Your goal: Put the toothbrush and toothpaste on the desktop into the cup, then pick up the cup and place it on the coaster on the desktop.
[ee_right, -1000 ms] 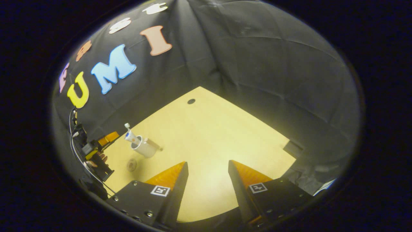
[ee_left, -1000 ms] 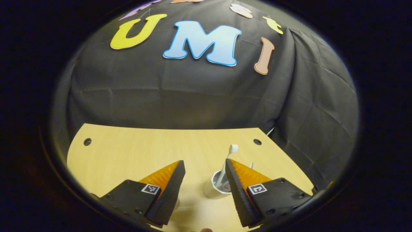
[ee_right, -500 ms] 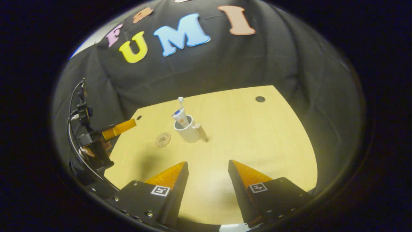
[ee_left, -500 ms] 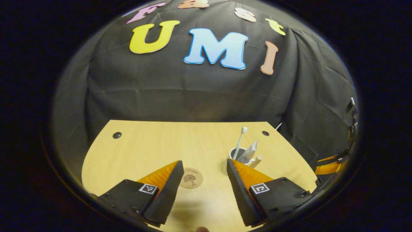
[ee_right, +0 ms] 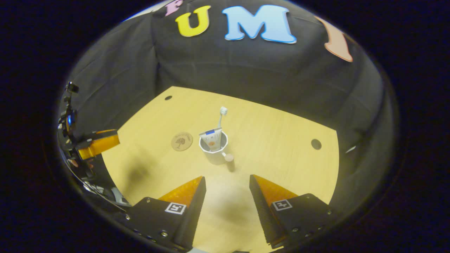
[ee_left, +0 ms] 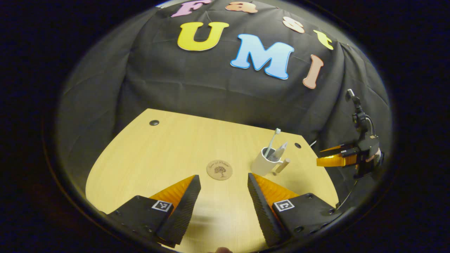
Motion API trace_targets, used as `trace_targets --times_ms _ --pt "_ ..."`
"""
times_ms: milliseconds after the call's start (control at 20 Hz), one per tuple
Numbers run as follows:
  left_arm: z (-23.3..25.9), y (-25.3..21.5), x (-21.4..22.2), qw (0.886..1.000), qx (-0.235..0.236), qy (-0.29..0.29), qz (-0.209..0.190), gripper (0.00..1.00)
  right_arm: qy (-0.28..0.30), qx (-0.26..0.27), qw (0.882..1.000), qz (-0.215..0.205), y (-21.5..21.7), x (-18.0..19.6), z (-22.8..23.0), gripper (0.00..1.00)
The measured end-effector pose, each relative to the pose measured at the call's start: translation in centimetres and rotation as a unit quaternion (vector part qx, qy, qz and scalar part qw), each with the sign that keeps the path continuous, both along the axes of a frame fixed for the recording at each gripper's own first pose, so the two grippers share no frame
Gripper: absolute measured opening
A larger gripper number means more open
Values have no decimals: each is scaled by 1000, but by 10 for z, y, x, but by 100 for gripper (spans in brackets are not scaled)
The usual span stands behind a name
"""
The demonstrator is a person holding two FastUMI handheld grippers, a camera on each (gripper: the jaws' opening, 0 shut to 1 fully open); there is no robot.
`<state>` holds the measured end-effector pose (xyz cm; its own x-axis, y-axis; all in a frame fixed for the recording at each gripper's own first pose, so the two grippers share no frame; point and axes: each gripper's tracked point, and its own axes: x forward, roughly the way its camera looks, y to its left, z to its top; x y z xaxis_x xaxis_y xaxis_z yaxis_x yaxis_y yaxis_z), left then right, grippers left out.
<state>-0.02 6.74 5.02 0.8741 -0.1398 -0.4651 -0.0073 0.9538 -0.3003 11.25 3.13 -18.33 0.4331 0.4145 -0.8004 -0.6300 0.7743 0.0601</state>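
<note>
A white cup (ee_left: 263,165) (ee_right: 212,153) with a wooden handle stands upright on the desktop. A white toothbrush (ee_left: 273,140) (ee_right: 221,116) and a toothpaste tube (ee_left: 280,152) (ee_right: 212,138) stick out of it. A round wooden coaster (ee_left: 219,169) (ee_right: 181,141) lies bare beside the cup, apart from it. My left gripper (ee_left: 223,177) is open and empty, hanging short of the coaster with the cup ahead to its right. My right gripper (ee_right: 226,179) is open and empty, with the cup straight ahead and its handle pointing toward me.
The light wooden desktop (ee_left: 158,151) (ee_right: 281,140) has small dark holes (ee_left: 154,122) (ee_right: 316,144) near its back corners. Black cloth walls close in behind it. The right gripper (ee_left: 334,160) hovers off the table's right edge, the left gripper (ee_right: 98,144) off its left edge.
My left gripper has drawn back and up from the cup, bringing the coaster into sight. My right gripper has swung round until the cup sits centred ahead of it.
</note>
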Motion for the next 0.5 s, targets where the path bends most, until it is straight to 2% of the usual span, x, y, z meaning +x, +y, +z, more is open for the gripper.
trace_targets --times_ms 200,250,300,500 --pt "-9 20 -25 999 5 14 37 89 19 -42 997 59 20 19 -29 71" --pt "-10 23 -28 999 6 17 44 89 26 -45 996 67 24 21 -35 66" --pt "-11 26 -41 998 5 21 52 89 32 -52 995 74 27 24 -43 71" --pt "-14 35 -60 997 8 34 69 89 45 -87 991 95 27 37 -63 70"
